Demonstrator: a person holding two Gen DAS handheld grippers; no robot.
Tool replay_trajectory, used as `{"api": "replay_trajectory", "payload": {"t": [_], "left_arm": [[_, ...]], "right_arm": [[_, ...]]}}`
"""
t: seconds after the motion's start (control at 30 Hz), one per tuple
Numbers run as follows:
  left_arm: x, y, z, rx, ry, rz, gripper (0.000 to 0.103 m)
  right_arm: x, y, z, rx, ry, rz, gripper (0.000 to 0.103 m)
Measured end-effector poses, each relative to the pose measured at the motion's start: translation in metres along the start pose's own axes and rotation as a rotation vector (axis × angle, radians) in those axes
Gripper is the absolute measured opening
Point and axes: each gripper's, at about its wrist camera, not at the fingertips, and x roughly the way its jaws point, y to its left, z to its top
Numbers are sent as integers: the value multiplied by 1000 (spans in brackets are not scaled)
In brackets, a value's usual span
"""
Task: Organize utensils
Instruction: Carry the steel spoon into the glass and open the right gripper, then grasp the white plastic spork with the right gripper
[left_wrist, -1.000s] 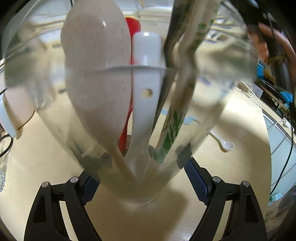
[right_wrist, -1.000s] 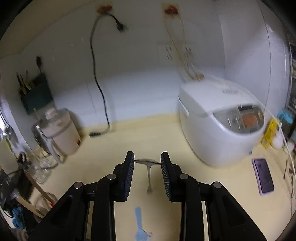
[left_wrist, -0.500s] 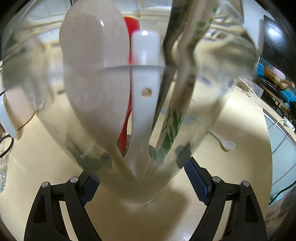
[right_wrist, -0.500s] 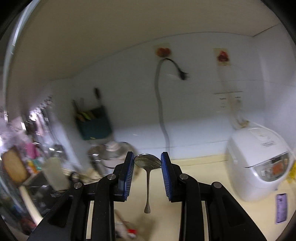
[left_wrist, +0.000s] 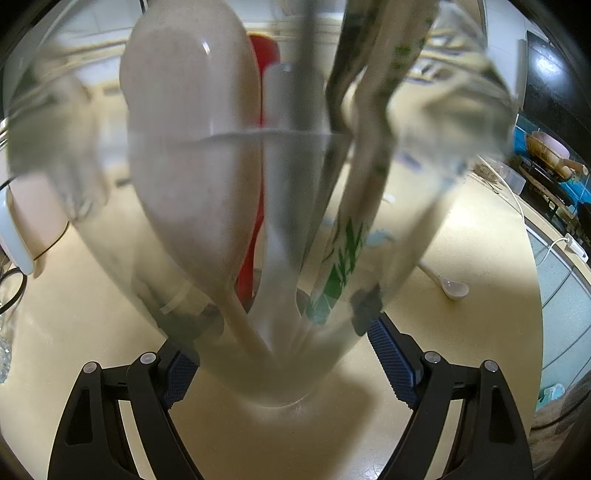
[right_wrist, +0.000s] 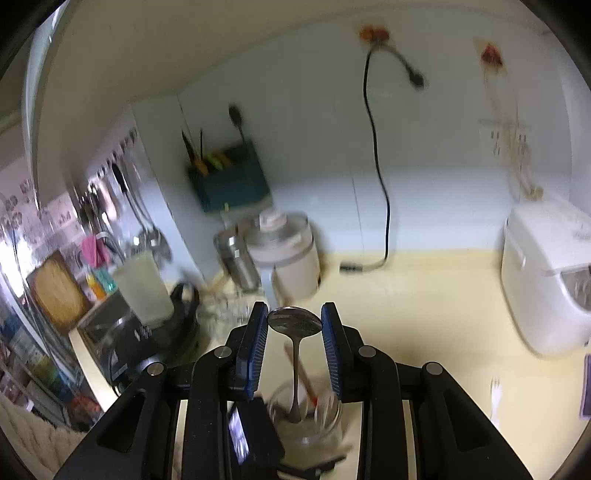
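Right gripper (right_wrist: 294, 325): blue pads pinch the bowl of a metal spoon (right_wrist: 294, 322) from both sides. Handle hangs straight down, its tip just inside the mouth of the glass jar (right_wrist: 306, 424) below. Held by the bowl so the handle goes in first, most likely; a vertical hang lets it thread between what is already standing there.

Left gripper (left_wrist: 282, 354): jaws spread wide and clamped against the lower walls of the same glass jar (left_wrist: 280, 369), pads touching the glass on either side. Jar base sits on the counter. Grip looks like bracing, so the jar does not tip as utensils drop in.

Inside the jar, seen through the glass:
- broad pale rice paddle (left_wrist: 192, 155), blade up
- red utensil (left_wrist: 258, 192) behind it
- white handle (left_wrist: 280, 206) at centre
- green-patterned sticks (left_wrist: 347, 243), probably chopsticks, leaning right
- a grey blurred shaft at the top centre, probably the incoming spoon's handle

Still loose on the counter: a small white spoon (left_wrist: 452, 286) to the right of the jar, well apart from it.

Surface: cream-yellow countertop (right_wrist: 424, 306), smooth. White wall behind, a dangling black cord (right_wrist: 376, 155), a white rice cooker (right_wrist: 546, 280) at right. Small white appliance (right_wrist: 284, 254) and teal wall holder (right_wrist: 231, 177) toward the back. Left edge cluttered and blurred; contents not legible.
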Motion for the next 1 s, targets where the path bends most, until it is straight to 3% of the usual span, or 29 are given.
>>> {"api": "replay_trajectory", "payload": {"t": [0.13,0.37,0.6,0.83,1.0], "left_arm": [[0,0,0,0,0,0,87],[-1,1,1,4,1,3,87],[-1,1,1,6,2,5,87],[-2,-1,1,8,3,8,87],[-2,-1,1,10,4,10,87]], "right_arm": [[17,-2,-14,6,83,-6,30],[-24,-34,-1,66,-9,-91,42],[-68,-114,-9,206,-34,-296,44],[-66,-196,-55,333,111,-482,44],[-22,-236,-96,370,259,-468,44]]}}
